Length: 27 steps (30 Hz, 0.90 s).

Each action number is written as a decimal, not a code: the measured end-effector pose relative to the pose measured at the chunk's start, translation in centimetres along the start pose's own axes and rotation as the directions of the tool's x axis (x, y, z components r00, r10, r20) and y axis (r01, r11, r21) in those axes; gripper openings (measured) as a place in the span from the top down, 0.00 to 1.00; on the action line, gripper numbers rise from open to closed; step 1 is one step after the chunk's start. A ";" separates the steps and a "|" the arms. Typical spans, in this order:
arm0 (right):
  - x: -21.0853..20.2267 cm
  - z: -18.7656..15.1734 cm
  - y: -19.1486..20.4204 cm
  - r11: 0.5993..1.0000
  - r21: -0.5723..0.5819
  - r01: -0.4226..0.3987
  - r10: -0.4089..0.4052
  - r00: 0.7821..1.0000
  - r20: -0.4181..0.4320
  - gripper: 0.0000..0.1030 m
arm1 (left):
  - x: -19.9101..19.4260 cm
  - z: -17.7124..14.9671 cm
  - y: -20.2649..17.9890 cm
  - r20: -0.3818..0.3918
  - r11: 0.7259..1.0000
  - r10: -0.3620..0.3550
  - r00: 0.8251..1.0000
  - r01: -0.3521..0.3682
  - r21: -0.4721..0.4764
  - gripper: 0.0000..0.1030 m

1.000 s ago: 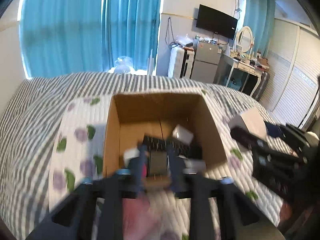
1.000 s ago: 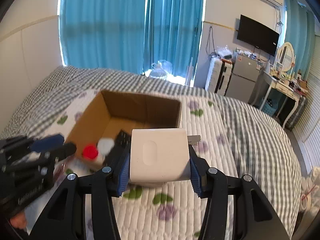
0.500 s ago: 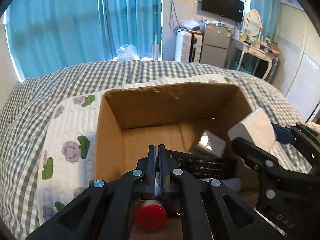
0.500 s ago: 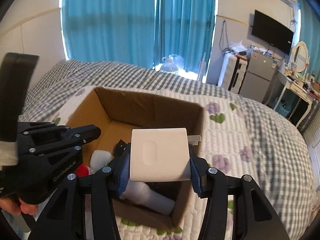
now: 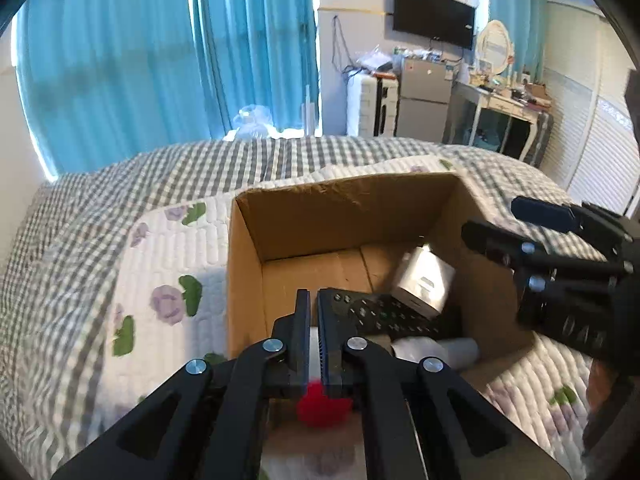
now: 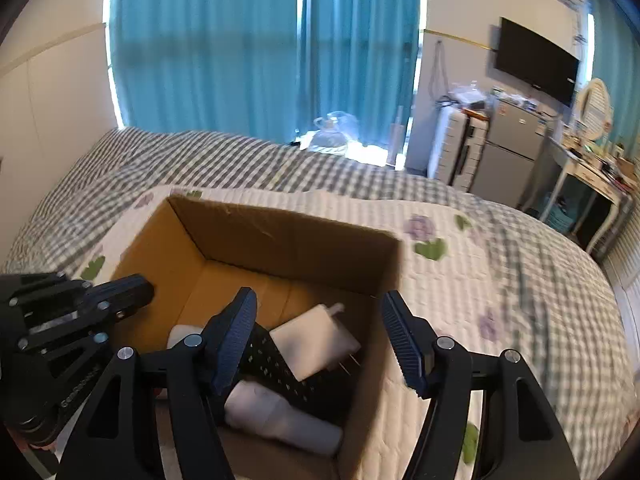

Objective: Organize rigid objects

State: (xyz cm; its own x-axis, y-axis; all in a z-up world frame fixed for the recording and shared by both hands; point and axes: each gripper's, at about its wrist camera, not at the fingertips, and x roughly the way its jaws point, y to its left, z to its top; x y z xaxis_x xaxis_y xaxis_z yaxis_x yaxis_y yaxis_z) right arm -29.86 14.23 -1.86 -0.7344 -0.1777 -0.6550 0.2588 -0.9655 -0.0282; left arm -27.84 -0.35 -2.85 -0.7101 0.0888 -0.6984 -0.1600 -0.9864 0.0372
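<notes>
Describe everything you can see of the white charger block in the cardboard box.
The white charger block is a smooth, glossy, plastic-looking cuboid with rounded edges and metal prongs sticking out of its lower right side. It lies tilted inside the cardboard box, propped on the black remote control toward the box's right wall. It looks slightly blurred. The right gripper stands open above it, its jaws having just opened, with nothing pressed between them.
</notes>
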 end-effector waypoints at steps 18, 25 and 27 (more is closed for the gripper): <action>-11.8 -9.3 6.7 0.997 -0.069 -0.017 0.015 0.999 -0.038 0.13 | -10.1 -12.0 1.7 0.033 0.985 0.174 0.984 -0.173 -0.026 0.23; -8.0 -13.7 9.5 0.994 -0.033 -0.101 0.098 0.991 -0.089 0.13 | -7.5 -15.8 3.1 0.015 0.975 0.219 0.976 -0.219 -0.029 0.23; -6.6 -14.6 10.5 0.991 -0.053 -0.125 0.117 0.985 -0.125 0.13 | -7.1 -16.3 3.7 0.003 0.977 0.210 0.978 -0.210 -0.035 0.23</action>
State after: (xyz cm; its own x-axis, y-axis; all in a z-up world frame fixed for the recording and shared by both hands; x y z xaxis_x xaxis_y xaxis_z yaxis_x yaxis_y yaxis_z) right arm -13.14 8.02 -8.91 -0.6145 -0.2644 -0.7433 0.3814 -0.9243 0.0135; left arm -12.18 -6.89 -9.40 -0.7300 -0.1204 -0.6728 0.0172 -0.9873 0.1580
